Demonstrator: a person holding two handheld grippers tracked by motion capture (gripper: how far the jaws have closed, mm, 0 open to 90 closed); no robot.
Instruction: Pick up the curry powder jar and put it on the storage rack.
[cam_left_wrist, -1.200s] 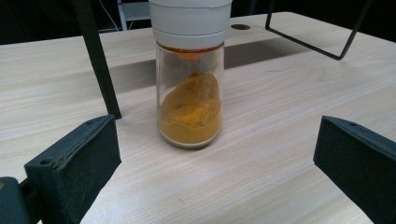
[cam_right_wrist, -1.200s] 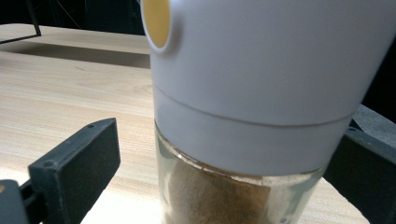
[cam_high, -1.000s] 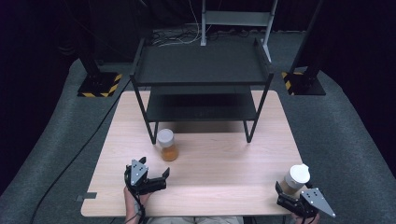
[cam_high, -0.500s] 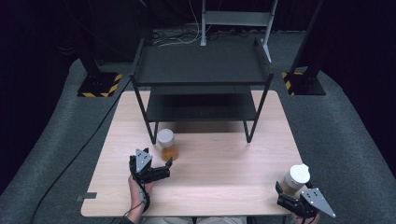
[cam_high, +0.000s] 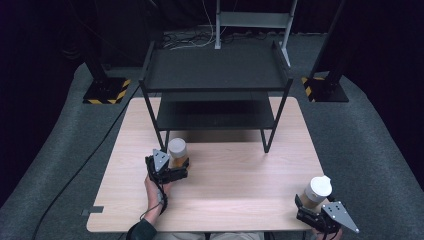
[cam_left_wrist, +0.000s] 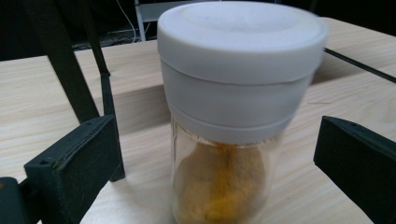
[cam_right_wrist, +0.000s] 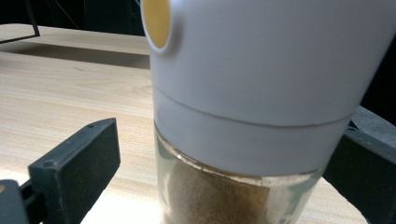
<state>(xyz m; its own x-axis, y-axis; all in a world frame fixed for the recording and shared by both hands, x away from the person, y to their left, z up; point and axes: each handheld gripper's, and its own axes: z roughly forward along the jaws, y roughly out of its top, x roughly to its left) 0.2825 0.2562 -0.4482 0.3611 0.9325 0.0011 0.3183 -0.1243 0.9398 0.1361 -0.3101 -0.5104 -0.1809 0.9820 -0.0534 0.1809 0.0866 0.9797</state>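
We see a black two-tier metal shelf rack (cam_high: 216, 75) standing at the far side of the pale wooden table (cam_high: 240, 180), with yellow-black striped stand bases (cam_high: 106, 91) on grey carpet

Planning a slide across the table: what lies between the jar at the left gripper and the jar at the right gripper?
In the high view, nothing: bare wooden table runs from the left jar to the right jar. The black shelf stands farther back.
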